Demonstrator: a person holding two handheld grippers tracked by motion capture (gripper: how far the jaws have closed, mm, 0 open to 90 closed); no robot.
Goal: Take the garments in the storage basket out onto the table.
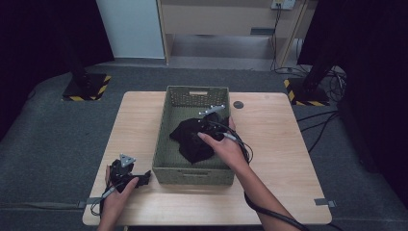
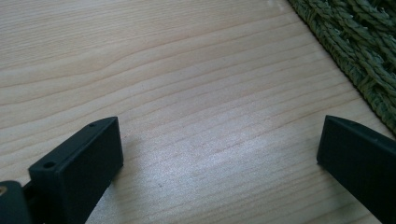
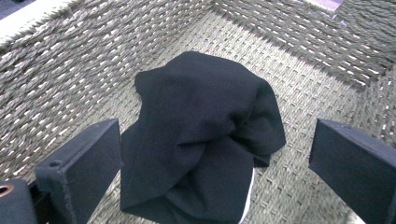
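Jaws of the right gripper (image 3: 212,163) gape around the crumpled black cloth (image 3: 201,135) in the green woven basket (image 1: 166,120); push deep, then squeeze a thick fold. The left gripper (image 2: 219,163) rests with its jaws apart and holds nothing.

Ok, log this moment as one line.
left gripper: open, over table | right gripper: open, around black cloth | cloth: in basket

The left hand (image 1: 115,195) holds the left gripper (image 1: 126,174) low at the near left, its jaws spread wide apart. The right forearm reaches forward and inward, and the right gripper (image 1: 207,126) points down and away, jaws likewise wide apart.
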